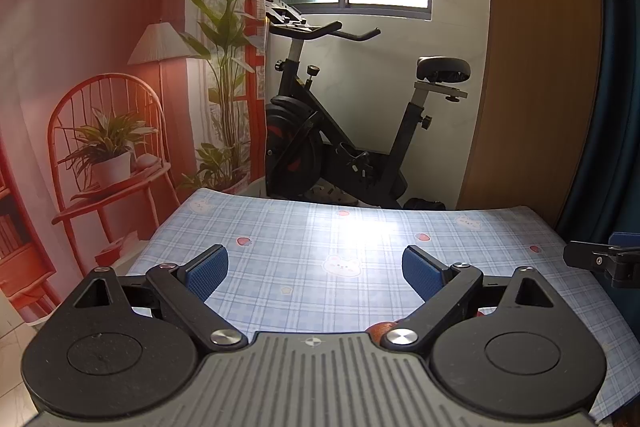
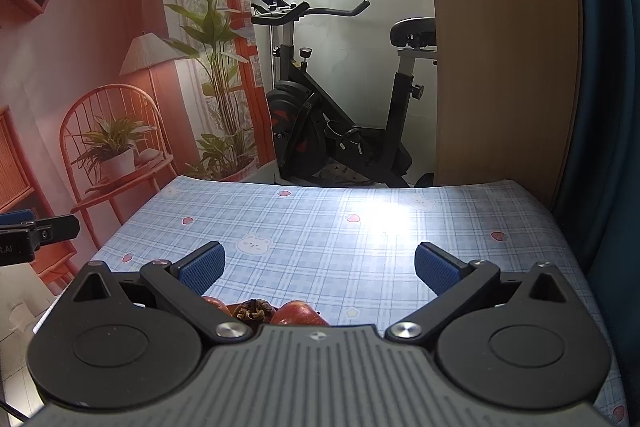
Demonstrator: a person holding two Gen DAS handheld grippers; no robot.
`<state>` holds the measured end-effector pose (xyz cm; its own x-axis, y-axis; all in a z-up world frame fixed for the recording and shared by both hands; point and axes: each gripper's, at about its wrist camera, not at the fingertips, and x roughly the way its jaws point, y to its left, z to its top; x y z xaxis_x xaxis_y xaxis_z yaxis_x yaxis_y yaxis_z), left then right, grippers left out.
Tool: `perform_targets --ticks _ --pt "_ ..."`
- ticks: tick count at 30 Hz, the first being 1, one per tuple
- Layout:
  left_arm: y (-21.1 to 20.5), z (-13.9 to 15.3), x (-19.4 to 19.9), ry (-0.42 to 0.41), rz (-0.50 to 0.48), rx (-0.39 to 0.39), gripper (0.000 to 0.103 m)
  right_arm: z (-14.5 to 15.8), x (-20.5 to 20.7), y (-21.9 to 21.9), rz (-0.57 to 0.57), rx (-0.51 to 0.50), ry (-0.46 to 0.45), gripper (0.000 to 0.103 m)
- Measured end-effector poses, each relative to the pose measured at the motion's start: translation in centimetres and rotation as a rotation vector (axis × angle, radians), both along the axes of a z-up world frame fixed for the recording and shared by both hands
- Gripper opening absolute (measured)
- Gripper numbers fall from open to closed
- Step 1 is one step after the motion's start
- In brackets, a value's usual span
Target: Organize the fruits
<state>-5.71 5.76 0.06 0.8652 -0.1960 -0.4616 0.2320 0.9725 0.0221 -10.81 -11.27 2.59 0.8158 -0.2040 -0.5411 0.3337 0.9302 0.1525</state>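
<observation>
Left claw (image 1: 316, 267) gapes wide over the table (image 1: 360, 231), gripping nothing; right claw (image 2: 320, 267) equally wide, empty, fruits (image 2: 296, 311) peeking beneath.

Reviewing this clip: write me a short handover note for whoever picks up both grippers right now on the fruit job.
Left gripper: open, empty, held above the blue plaid tablecloth.
Right gripper: open, empty, also above the cloth.
Fruit: several reddish fruits sit close under the right gripper's body, one with a dried dark calyx; most of each is hidden. The left wrist view shows only a sliver of a reddish fruit at its near edge.
Done: nothing visibly sorted; no bowl or tray in view.
Left: tilt down, find the fruit and its destination, then start picking.
</observation>
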Motion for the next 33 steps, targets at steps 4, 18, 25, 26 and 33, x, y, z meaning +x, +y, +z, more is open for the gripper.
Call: perform_targets --ticks 4,18,25,26,33 --pt "0.01 0.0 -0.02 0.0 -0.001 0.0 0.095 0.02 0.0 -0.03 0.0 -0.002 0.001 0.103" --pt "0.07 0.03 -0.32 -0.007 0.005 -0.002 0.097 0.07 0.07 -0.03 0.001 -0.004 0.001 0.103" --pt "0.12 0.09 -0.26 -0.002 0.002 -0.007 0.097 0.07 0.09 -0.14 0.001 -0.004 0.002 0.103" --pt "0.11 0.1 -0.28 -0.003 0.003 -0.008 0.097 0.07 0.1 -0.15 0.001 -0.003 0.002 0.103" --pt "0.27 0.09 -0.19 0.001 0.009 -0.021 0.098 -0.11 0.1 -0.33 0.0 -0.004 0.003 0.103"
